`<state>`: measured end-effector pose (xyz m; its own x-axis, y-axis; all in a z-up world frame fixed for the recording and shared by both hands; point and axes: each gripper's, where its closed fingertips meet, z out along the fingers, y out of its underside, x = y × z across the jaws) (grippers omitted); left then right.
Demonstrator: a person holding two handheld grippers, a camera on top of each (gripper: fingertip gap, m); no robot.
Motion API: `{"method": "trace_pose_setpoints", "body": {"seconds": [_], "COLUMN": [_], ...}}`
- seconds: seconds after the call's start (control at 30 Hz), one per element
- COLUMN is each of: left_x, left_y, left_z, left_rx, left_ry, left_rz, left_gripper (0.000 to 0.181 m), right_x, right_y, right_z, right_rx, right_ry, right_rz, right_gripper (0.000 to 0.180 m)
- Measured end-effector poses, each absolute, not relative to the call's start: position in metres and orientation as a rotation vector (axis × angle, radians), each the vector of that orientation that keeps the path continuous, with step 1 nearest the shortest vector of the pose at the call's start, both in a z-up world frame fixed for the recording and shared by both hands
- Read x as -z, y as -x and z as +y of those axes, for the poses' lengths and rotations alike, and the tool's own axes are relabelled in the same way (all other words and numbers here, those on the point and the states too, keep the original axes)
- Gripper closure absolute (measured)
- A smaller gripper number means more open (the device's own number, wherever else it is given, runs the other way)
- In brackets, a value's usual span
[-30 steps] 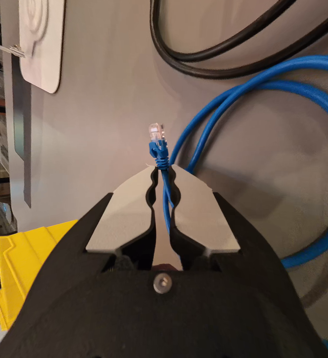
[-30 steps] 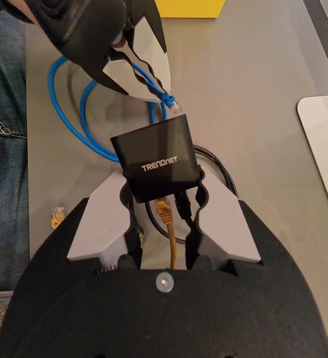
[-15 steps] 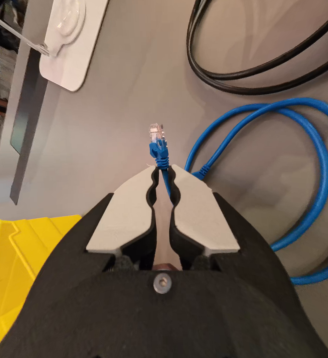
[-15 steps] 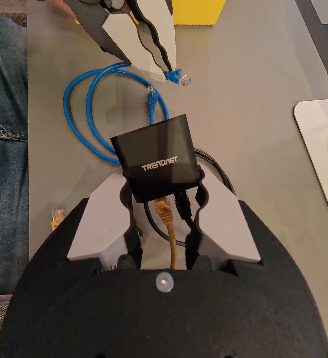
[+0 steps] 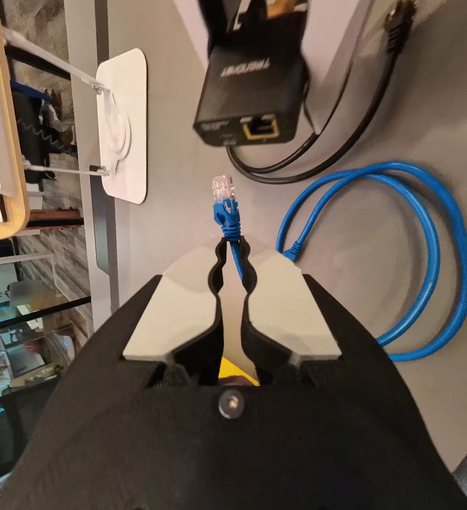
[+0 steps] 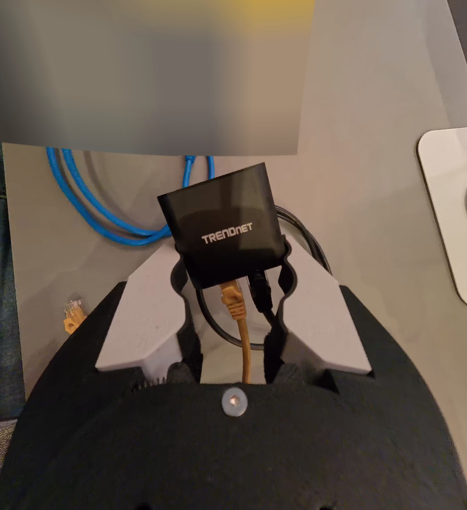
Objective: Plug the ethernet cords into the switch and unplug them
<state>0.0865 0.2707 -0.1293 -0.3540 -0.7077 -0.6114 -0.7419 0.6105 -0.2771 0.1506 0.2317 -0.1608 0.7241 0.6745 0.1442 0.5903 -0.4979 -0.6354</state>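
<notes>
matt plastics and rubbery cords on a smooth grey top

the switch [image 6: 224, 223] has a smooth black plastic shell with a soft sheen; the blue cord [image 5: 445, 248] and black cord [image 5: 345, 154] look like smooth rubbery sheathing, the blue one's plug [image 5: 222, 187] clear glossy plastic. the orange cord [image 6: 244, 342] is matt. the left gripper [image 5: 231, 239] and right gripper [image 6: 231, 249] show pale matt fingers on grainy black bodies, each with a shiny metal screw. the table [image 6: 365, 138] is smooth, matt grey; a white pad [image 5: 127, 124] looks satin.
</notes>
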Motion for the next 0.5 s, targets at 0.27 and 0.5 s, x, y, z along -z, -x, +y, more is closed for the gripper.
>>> {"method": "trace_pose_setpoints", "body": {"seconds": [0.27, 0.5], "left_x": [0.132, 0.139], "left_y": [-0.095, -0.095], "left_z": [0.258, 0.261], "left_rx": [-0.173, -0.309], "left_ry": [1.032, 0.975], "left_rz": [2.186, 2.216], "left_gripper": [0.172, 0.172], "right_x": [0.169, 0.176], "right_y": [-0.154, -0.157], "right_z": [0.241, 0.243], "right_rx": [-0.110, -0.088], "right_ry": [2.296, 2.358], "right_rz": [-0.960, -0.947], "right_gripper": [0.114, 0.114]}}
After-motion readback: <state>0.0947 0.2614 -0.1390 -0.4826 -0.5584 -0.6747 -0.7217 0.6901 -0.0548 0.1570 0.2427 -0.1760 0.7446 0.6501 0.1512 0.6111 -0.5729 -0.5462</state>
